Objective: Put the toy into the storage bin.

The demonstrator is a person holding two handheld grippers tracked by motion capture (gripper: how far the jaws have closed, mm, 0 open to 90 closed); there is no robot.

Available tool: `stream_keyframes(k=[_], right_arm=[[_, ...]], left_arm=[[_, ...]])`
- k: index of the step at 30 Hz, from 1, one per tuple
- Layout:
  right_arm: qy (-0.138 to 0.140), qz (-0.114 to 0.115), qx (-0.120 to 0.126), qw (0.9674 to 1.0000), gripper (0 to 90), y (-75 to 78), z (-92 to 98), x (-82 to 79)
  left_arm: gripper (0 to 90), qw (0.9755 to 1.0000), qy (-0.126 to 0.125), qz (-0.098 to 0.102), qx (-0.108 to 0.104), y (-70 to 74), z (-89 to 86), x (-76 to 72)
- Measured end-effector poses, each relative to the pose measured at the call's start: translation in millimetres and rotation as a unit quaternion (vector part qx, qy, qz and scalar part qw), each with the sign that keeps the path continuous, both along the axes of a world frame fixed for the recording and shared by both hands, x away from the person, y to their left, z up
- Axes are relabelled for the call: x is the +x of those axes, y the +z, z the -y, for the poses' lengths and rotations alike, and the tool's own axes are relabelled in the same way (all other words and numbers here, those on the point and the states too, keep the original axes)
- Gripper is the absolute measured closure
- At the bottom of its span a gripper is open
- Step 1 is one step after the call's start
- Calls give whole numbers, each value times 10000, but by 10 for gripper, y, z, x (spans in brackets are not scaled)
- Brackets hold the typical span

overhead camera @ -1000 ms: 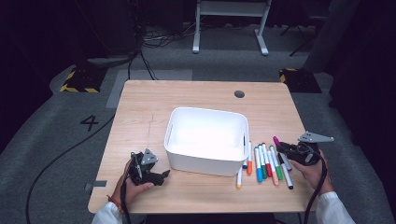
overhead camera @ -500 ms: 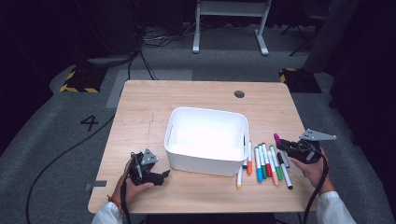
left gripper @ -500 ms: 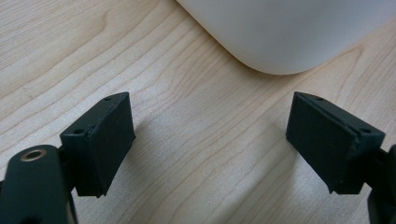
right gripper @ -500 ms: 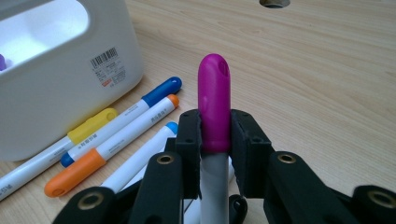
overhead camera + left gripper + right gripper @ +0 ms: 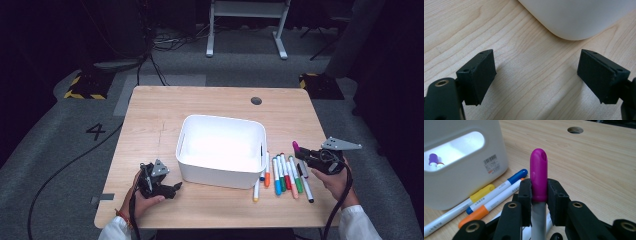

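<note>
Right gripper (image 5: 539, 192) clamps round-capped magenta marker (image 5: 538, 176)

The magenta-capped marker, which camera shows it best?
The right gripper view: the magenta-capped marker stands large, clamped between the right gripper's pads. The high view shows it as a tiny cap.

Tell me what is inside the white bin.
Through the handle slot of the bin in the right gripper view, a purple-capped marker and a red-tipped one show inside. The wall hides the rest, and glare washes out the bin's floor in the high view.
</note>
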State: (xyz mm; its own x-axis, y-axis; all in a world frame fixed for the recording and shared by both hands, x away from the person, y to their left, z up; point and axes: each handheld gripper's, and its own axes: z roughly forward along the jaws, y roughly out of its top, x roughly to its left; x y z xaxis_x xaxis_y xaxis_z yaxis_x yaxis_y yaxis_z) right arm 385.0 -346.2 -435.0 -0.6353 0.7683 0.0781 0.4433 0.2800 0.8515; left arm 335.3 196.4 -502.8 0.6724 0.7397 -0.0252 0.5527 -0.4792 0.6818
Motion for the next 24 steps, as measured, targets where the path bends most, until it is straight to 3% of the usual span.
stream_keyframes(k=[8,13,18,24], right_arm=[[188,236,165,9994,747,220,-63,-83],[472,492,169,9975,747,492,-207,-158],[832,740,180,9936,747,840,-402,-234],[1166,823,121,9897,747,1131,-655,-243]], left_arm=[[153,10000,0,-1,2,0,0,0],[153,10000,-3,-1,-1,0,0,0],[153,10000,-5,-2,1,0,0,0],[153,10000,31,17,14,2,1,-4]])
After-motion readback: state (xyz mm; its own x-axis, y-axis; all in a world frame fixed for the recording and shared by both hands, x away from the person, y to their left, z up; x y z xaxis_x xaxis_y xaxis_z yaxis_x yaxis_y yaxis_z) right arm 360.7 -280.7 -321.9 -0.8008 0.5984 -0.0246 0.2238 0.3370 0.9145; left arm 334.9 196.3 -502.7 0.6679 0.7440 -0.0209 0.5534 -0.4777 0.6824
